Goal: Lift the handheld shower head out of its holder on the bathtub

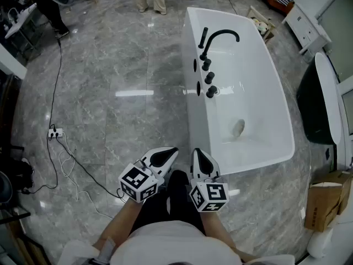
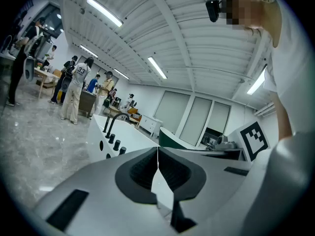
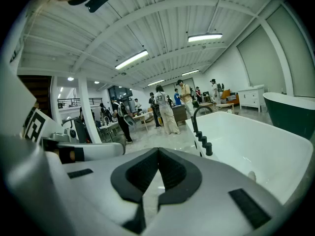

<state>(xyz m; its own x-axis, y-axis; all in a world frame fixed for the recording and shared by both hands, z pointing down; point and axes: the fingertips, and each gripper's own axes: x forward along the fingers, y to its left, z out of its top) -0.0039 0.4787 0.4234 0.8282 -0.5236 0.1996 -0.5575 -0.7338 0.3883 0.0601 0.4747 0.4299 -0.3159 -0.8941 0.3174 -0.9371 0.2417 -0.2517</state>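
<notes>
Both grippers closed above the marble floor (image 1: 110, 65), short of the bathtub (image 1: 282, 109)

We see glossy grey marble, cables trailing from a power strip (image 1: 54, 132), and a white beamed ceiling (image 2: 162, 28) with strip lights. The black handheld shower head (image 1: 203, 37) stands upright in its holder on the white tub's rim (beside the arched faucet (image 1: 223, 35)), well apart from us. The left gripper (image 1: 165, 156) and right gripper (image 1: 199, 159) have their jaws pressed together on nothing. One bystander's shirt (image 2: 81, 71) reads 33.
</notes>
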